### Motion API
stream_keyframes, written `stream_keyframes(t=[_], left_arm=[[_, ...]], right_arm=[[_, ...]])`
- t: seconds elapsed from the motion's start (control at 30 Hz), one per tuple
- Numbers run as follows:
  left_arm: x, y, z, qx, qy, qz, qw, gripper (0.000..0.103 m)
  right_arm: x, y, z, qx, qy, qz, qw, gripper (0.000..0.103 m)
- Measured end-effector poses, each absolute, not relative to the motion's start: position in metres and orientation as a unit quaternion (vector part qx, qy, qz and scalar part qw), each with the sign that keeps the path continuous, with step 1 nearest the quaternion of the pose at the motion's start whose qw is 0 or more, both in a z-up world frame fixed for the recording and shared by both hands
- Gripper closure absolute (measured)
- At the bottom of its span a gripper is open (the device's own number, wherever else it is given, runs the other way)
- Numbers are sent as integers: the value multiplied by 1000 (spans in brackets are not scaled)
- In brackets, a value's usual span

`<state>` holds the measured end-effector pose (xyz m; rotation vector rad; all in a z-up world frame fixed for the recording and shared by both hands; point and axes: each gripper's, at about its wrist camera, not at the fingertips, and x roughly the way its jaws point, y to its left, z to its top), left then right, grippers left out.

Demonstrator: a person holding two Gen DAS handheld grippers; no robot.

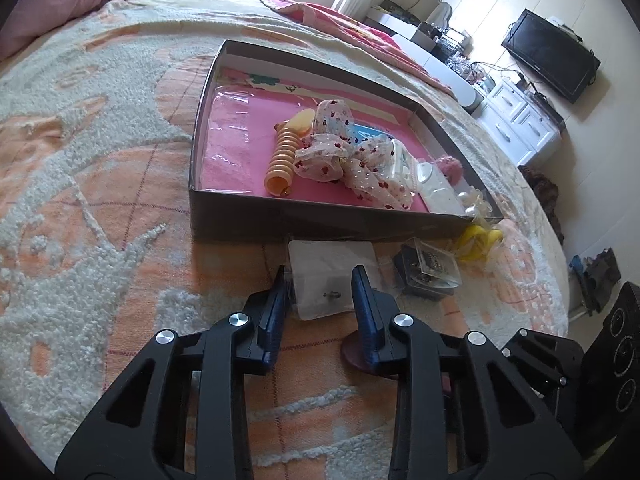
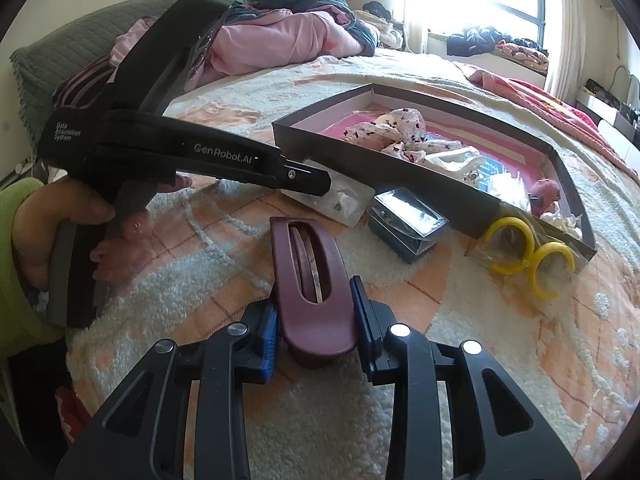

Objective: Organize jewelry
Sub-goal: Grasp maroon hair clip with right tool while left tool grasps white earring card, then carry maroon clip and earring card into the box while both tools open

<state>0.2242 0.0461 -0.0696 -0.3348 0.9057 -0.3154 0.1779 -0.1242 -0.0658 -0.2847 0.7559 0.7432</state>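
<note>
Your right claw point(image 2: 316, 312) brackets the maroon hair clip point(image 2: 312, 276), not visibly pinching; your left claw point(image 1: 320, 292) gapes empty over the clear packet point(image 1: 332, 276); either could slip on the fluffy bed point(image 1: 100, 240).

Dark box point(image 1: 320, 220) wall blocks ahead; clear packet point(image 1: 332, 276), small case point(image 1: 428, 272) crowd bedspread point(image 1: 100, 240) before it; left side open.

My right gripper point(image 2: 316, 312) has black arms with blue pads, and between them sits a maroon hair clip point(image 2: 310, 280). The bed blanket point(image 1: 100, 200) is cream with an orange pattern. The dark box point(image 1: 240, 216) is lined pink and holds a white scrunchie point(image 1: 332, 148) with red dots. 2 rings point(image 2: 528, 248) are yellow.
</note>
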Motion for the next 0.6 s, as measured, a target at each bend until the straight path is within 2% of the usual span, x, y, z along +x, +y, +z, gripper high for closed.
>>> stream_keyframes(t=[0.23, 0.6], left_arm=[[215, 50, -62, -164, 418, -158, 879, 93], [191, 36, -38, -120, 387, -169, 899, 96]], right_arm=[[172, -133, -63, -136, 359, 345, 856, 73], [167, -151, -53, -109, 355, 324, 870, 73]])
